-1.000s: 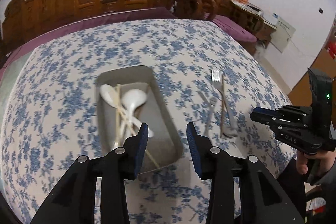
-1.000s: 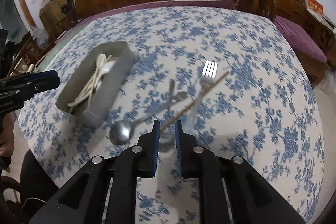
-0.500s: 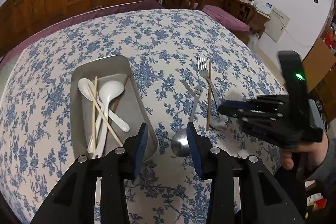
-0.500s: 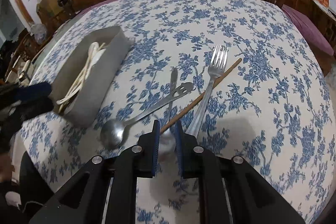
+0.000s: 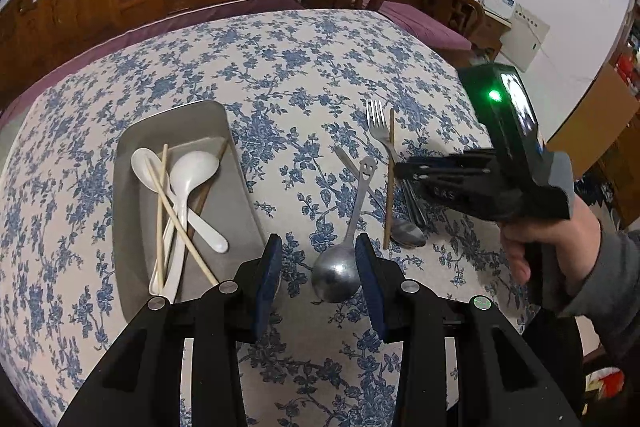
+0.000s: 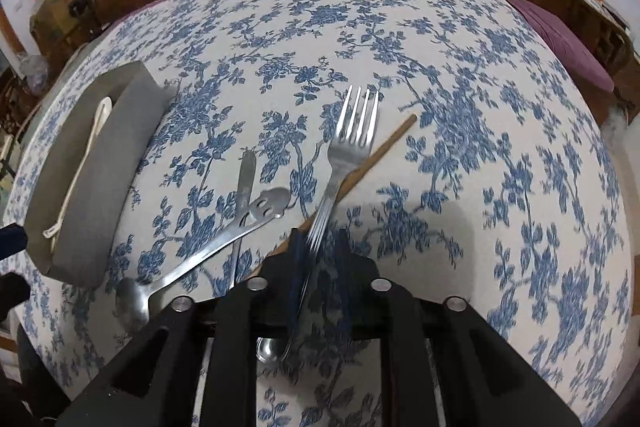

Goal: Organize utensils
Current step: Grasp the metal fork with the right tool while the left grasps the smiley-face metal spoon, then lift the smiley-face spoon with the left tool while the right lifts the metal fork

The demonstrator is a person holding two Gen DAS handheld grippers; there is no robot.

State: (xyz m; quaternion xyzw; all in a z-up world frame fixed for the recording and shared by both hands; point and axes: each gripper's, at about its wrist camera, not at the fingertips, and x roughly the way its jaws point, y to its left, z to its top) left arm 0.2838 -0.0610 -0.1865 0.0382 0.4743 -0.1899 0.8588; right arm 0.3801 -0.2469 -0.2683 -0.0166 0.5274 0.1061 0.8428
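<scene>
Bench: a rounded bench (image 5: 304,75) was seen draped in a matte cream cloth printed with blue flowers.
Tray: one shallow grey metal tray (image 5: 132,143) with rounded corners was seen on the left part of the bench.
Tray contents: two glossy white soup spoons (image 5: 188,183), two pale chopsticks (image 5: 162,211) laid across them, and what looked like one darker stick beneath were counted.
Loose utensils: one polished steel spoon with a smiling-face handle (image 5: 352,227), a second steel spoon (image 5: 404,233) crossed beneath it, one four-tined steel fork (image 6: 352,143) and one slim brown wooden chopstick (image 6: 384,151) were counted, all right of the tray.
Left gripper: the left gripper (image 5: 318,277) was held wide open with nothing between its blue pads, the face spoon's bowl lying on the cloth between them.
Right gripper: the right gripper (image 6: 320,259) was nearly closed about the fork's ribbed handle; whether the pads actually pinched it could not be told.
Change from half a second before: the right gripper had been brought lower and forward over the fork handle, while the tray and the loose utensils were left where they had been.
</scene>
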